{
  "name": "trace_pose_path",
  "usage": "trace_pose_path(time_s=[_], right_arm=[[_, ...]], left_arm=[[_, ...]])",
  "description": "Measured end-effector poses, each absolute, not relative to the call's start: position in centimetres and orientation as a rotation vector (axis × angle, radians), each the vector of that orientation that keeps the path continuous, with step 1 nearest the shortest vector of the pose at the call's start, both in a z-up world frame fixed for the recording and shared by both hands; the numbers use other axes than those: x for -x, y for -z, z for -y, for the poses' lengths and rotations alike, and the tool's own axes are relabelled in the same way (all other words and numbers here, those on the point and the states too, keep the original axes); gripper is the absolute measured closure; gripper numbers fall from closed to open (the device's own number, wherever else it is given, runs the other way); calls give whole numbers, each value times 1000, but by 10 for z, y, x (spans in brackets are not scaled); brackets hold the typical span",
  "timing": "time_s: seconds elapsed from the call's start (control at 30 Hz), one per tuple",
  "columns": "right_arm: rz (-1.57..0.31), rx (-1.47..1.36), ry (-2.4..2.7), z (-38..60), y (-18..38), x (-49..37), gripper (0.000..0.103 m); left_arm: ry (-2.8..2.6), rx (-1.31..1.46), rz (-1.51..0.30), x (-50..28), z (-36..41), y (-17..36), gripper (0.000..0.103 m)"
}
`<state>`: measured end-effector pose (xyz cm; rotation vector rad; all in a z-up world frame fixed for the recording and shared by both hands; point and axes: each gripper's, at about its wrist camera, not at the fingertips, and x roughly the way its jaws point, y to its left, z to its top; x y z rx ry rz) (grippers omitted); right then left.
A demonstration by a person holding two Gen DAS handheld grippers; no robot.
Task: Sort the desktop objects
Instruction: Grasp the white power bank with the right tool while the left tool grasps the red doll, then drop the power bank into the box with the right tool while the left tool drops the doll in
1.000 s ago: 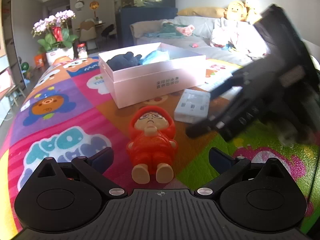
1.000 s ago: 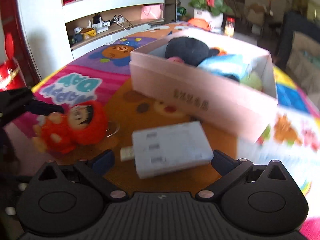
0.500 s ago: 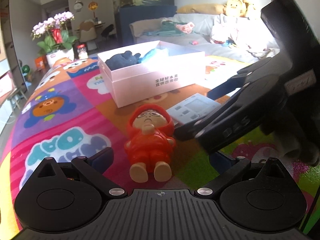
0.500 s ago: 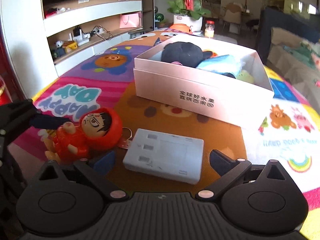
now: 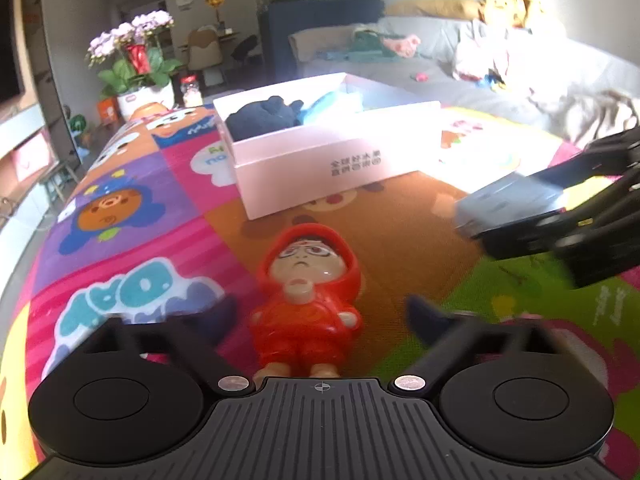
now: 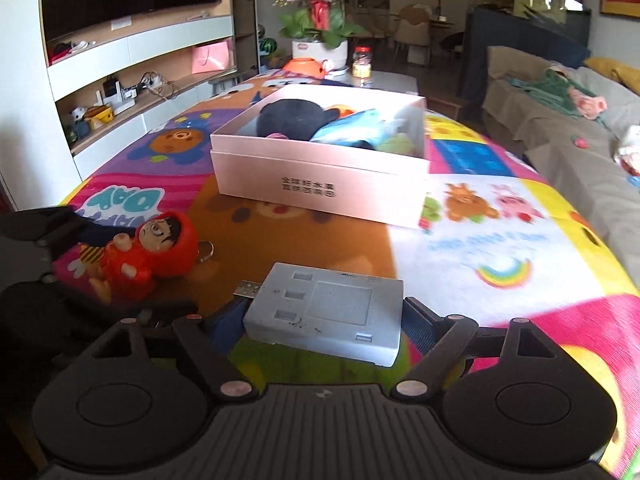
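The red hooded figure [image 5: 306, 300] lies on its back on the patterned mat [image 5: 120, 216] covering the bench, between the closing jaws of the left tool [image 5: 316, 316]; its fingers [image 5: 218, 316] are blurred and contact cannot be confirmed. A key ring [image 6: 205, 249] lies at its head. The grey flat device [image 6: 328, 312] sits clamped between the closing jaws of the right tool [image 6: 322, 320], raised off the mat in the left wrist view. The open pink box [image 5: 320, 160], holding a dark plush [image 5: 262, 118] and a blue item [image 5: 332, 104], stands beyond both with nothing between. Half a second earlier, the device lay on the mat beside the figure with both tools wider apart.
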<state>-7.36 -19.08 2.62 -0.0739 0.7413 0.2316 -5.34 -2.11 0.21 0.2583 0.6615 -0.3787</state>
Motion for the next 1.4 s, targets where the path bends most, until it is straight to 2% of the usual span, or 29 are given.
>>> trace_pose_path(time_s=[0.03, 0.07, 0.2, 0.37, 0.57, 0.6, 0.63, 0.67, 0.7, 0.73, 0.83, 0.93, 1.17, 1.4], right_arm=[[-742, 69, -232, 195, -29, 80, 20], [-742, 67, -235, 198, -31, 85, 20], [-710, 80, -251, 205, -47, 110, 20], [-556, 101, -237, 208, -88, 130, 20], [-385, 125, -175, 203, -145, 85, 20], [-370, 122, -161, 201, -152, 70, 20], [-358, 114, -146, 199, -159, 54, 20], [-359, 99, -139, 198, -164, 34, 18], [-381, 78, -149, 198, -166, 14, 14], [-410, 47, -163, 199, -168, -6, 7], [-474, -58, -186, 207, -159, -37, 6], [-519, -146, -226, 216, -134, -35, 0], [-648, -84, -216, 195, -58, 13, 0], [-797, -53, -83, 193, -2, 34, 0]], left_arm=[[380, -261, -654, 54, 22, -3, 30], [374, -273, -645, 57, 24, -4, 47], [404, -287, -580, 76, 23, -21, 46], [433, -300, -393, 92, 27, -72, 46], [388, -365, -155, 31, 45, -119, 46], [379, -362, -130, 15, 48, -122, 44], [371, -363, -113, -1, 50, -124, 38], [377, -376, -118, -18, 52, -123, 13], [383, -392, -143, -35, 54, -121, 4], [372, -394, -168, -47, 53, -117, 4], [342, -333, -270, -59, 36, -100, 4], [393, -244, -363, -41, 14, -76, 3], [366, -226, -548, 1, 14, -18, 0], [227, -183, -680, 19, 21, 10, 0]])
